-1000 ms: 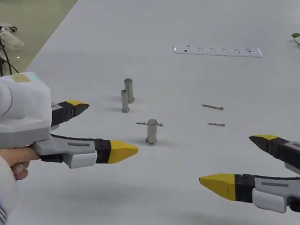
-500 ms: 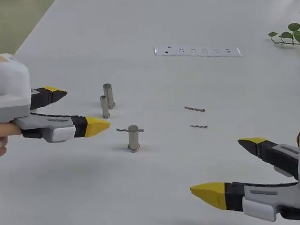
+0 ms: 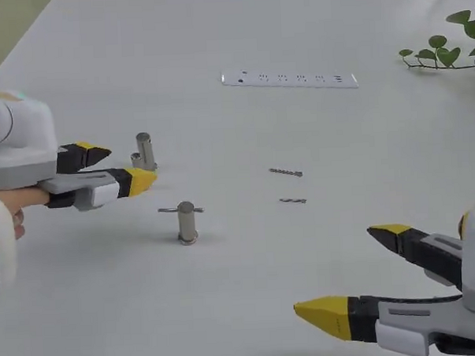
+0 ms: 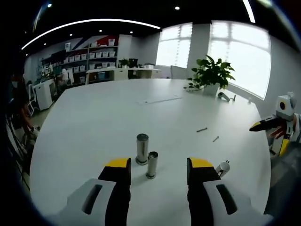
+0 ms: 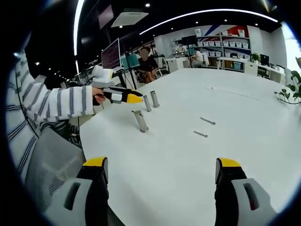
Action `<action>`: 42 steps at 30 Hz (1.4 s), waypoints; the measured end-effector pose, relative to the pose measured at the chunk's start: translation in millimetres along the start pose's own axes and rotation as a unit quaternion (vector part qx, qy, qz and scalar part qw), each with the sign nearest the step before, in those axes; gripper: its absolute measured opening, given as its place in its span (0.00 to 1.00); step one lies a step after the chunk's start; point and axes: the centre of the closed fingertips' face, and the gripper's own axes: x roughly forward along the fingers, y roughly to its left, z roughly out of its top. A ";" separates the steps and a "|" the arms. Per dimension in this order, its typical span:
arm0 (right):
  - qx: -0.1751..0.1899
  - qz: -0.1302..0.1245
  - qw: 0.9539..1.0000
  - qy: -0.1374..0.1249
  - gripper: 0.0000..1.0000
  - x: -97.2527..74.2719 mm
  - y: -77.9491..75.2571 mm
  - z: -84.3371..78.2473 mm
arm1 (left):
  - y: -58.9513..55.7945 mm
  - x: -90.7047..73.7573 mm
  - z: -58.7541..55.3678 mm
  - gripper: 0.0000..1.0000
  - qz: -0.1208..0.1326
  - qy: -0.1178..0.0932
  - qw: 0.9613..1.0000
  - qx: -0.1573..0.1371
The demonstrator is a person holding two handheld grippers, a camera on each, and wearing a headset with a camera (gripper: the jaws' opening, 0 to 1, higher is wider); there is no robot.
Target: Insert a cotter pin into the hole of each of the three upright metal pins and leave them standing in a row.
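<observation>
Behind the spread left gripper (image 3: 125, 165), one metal pin (image 3: 135, 159) half hides; right gripper (image 3: 342, 270) spread too.

The white table (image 3: 239, 36) is wide and has a matt surface. A long white power strip (image 3: 289, 79) lies flat on it, toward the far side. A green plant (image 3: 445, 47) shows its leaves at the far right corner. In the left gripper view, this plant stands before bright windows (image 4: 235, 52), and shelves (image 4: 89, 59) line the back wall.
</observation>
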 end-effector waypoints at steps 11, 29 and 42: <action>0.015 -0.011 1.000 -0.014 0.93 -9.3 -4.4 1.3 | 4.6 18.8 -14.2 0.26 0.003 0.023 0.999 0.024; 0.022 -0.022 0.999 -0.010 0.91 -17.0 -5.6 -4.3 | 8.9 21.6 -8.2 0.05 0.015 0.010 0.998 0.068; 0.020 -0.021 0.999 -0.016 0.91 -17.8 -5.2 -0.1 | 13.0 2.2 9.0 0.05 0.039 -0.016 0.999 0.026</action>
